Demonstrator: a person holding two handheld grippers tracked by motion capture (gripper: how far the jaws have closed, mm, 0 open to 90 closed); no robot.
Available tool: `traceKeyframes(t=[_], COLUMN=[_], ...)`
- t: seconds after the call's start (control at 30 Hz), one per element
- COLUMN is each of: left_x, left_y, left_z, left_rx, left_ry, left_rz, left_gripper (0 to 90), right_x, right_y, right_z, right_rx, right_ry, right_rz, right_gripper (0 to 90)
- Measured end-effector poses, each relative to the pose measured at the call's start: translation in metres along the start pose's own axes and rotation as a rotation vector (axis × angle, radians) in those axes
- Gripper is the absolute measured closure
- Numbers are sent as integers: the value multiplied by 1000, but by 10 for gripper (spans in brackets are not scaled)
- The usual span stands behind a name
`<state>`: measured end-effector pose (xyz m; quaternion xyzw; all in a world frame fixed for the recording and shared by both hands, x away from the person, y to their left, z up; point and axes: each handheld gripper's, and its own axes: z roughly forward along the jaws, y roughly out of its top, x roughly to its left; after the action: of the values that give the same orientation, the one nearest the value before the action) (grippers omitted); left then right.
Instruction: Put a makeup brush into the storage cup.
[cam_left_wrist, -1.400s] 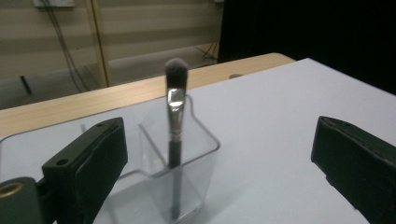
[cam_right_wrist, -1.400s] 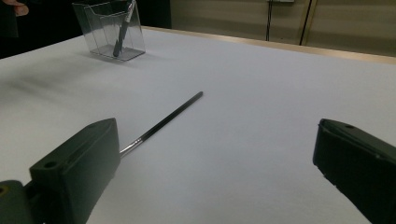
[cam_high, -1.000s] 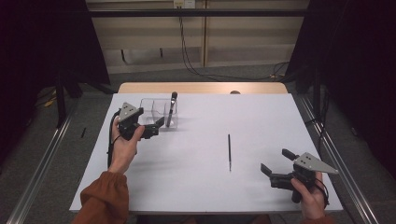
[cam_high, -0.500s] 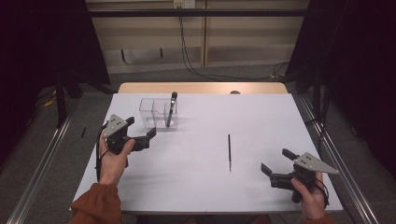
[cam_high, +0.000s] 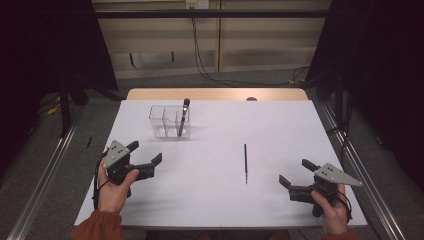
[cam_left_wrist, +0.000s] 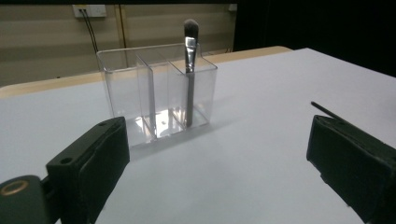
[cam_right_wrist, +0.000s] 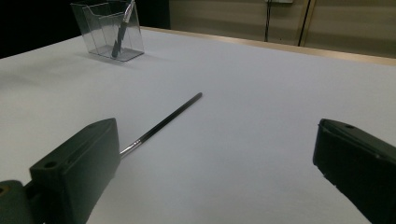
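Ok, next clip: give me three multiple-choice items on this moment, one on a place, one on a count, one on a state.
1. Where does the makeup brush stand?
A. in the clear organizer
B. flat on the table
C. in the left tongs

2. How many compartments has the organizer?
A. one
B. three
C. five

3. How are the right tongs?
A. shut on the thin black brush
B. open, holding nothing
C. shut, empty

Key: 1 A, the brush stands upright in an end compartment; 2 B, two dividers show in the left gripper view; 3 B, the jaws stand apart with the thin brush lying on the table ahead.
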<state>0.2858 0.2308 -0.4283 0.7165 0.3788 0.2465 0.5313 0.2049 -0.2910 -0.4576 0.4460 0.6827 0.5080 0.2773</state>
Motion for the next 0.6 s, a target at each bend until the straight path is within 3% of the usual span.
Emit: traceKeyframes(t=[0.1, 0.23, 0.3, 0.6], left_x=[0, 0, 0, -1], left_y=[-3, -6, -10, -19], left_z=[-7, -12, -14, -30], left_rx=[1, -8, -17, -15], left_ry=[7, 7, -17, -22], left_rz=[-23, -16, -6, -24], left_gripper=[58, 55, 53, 42], right_x=[0, 0, 1, -1], right_y=[0, 1, 1, 1], right_z=[0, 1, 2, 4], right_rx=[0, -2, 2, 0], right_ry=[0, 0, -1, -6], right_rz=[-2, -4, -1, 1], right_gripper=[1, 1, 1, 1])
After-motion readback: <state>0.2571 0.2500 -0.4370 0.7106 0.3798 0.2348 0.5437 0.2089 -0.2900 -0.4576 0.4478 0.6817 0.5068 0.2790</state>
